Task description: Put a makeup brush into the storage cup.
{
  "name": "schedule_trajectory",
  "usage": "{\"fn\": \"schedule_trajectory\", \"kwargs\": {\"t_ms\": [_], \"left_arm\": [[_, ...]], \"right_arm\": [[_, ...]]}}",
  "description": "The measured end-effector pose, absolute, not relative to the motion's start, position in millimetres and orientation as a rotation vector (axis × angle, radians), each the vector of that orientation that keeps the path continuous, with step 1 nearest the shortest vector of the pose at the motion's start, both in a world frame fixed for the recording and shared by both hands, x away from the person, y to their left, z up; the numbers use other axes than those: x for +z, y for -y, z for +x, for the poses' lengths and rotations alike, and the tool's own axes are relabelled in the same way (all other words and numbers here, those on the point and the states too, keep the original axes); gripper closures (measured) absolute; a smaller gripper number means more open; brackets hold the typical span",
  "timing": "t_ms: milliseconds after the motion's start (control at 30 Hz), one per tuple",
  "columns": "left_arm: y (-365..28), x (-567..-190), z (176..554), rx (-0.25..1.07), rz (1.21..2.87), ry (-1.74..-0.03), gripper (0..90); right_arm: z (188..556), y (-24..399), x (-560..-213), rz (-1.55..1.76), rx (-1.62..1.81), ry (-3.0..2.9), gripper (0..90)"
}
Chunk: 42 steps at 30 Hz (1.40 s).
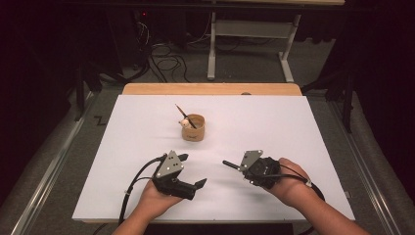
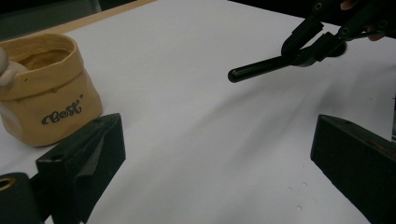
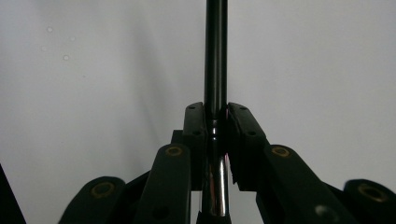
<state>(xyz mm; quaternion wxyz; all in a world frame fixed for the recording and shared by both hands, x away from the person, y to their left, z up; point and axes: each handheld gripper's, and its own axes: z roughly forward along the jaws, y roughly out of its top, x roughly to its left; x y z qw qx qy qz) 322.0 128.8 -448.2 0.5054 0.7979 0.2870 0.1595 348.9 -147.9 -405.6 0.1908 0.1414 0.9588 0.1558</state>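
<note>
Covering most of the wooden table (image 1: 210, 89), whose bare plank shows along the far edge, is a smooth matte white sheet (image 1: 274, 127), the largest thing before you. Your left gripper (image 1: 192, 171) rests near the near edge, left of centre, its blocky black jaws spread wide and released, with a grey three-cornered metal plate on top. Your right gripper (image 1: 238, 166) sits near the near edge, right of centre, clenched on a slim black handle (image 1: 230, 164): a round, glossy rod that juts leftward past the jaws, blunt at its tip, with a shinier metal section behind the pads in the right gripper view. Toward the middle of the sheet, nearer the far edge, stands a small tan pouch (image 1: 194, 128), soft-walled with a rolled rim and dark script lettering. A thin dark stick (image 1: 185, 115) leans out of it, beside a small pale rounded lump (image 1: 184, 122).
</note>
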Motion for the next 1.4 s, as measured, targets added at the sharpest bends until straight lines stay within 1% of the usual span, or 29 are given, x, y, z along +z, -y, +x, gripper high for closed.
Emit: {"fn": "schedule_trajectory", "kwargs": {"t_ms": [100, 133, 300, 633, 833, 1167, 1400], "left_arm": [[-127.1, -449.0, 320.3, 0.418, 1.948, -0.678, 4.3], [-124.8, -449.8, 318.8, 0.449, 1.974, -0.665, 4.4], [-119.1, -450.3, 317.1, 0.48, 2.019, -0.637, 4.5], [-108.4, -452.4, 313.6, 0.52, 2.106, -0.573, 4.7], [-102.9, -452.6, 311.0, 0.546, 2.117, -0.546, 5.0], [-100.9, -452.8, 309.8, 0.541, 2.123, -0.522, 7.3], [-96.2, -452.4, 308.1, 0.598, 2.187, -0.468, 7.9]], "right_arm": [[348.9, 147.3, -405.3, 0.386, 0.438, -2.695, 79.9], [348.3, 146.4, -405.2, 0.386, 0.438, -2.695, 79.9], [346.5, 143.4, -404.3, 0.361, 0.436, -2.696, 79.9], [342.5, 138.2, -402.5, 0.282, 0.405, -2.702, 79.9], [339.4, 133.4, -402.0, 0.219, 0.379, -2.712, 79.9], [335.8, 128.8, -404.8, 0.128, 0.335, -2.715, 79.9], [335.3, 129.9, -403.8, 0.108, 0.332, -2.703, 79.8]]}}
